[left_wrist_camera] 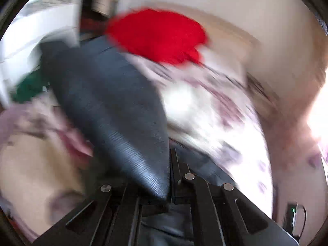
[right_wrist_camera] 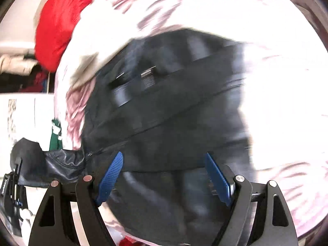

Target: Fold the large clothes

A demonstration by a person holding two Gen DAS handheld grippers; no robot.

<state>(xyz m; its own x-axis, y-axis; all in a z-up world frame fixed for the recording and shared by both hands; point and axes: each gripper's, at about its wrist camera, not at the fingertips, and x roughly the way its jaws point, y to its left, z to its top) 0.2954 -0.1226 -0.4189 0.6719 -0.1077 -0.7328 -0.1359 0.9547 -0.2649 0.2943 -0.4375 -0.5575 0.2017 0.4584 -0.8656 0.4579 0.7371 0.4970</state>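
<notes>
Closest to me, the left gripper (left_wrist_camera: 169,192) has its jaws pressed together, pinching a fold of the dark jacket (left_wrist_camera: 106,106), whose leathery sleeve stretches away from the tips. The right gripper (right_wrist_camera: 164,176) stands spread, its blue pads (right_wrist_camera: 110,178) wide apart over the jacket's bunched body, which lies between them on the flowered bedsheet (right_wrist_camera: 225,10). Whether the pads touch the cloth I cannot tell through the blur. Further off, a red garment (left_wrist_camera: 157,34) lies on the sheet, and a green garment (right_wrist_camera: 55,135) hangs beside the bed.
</notes>
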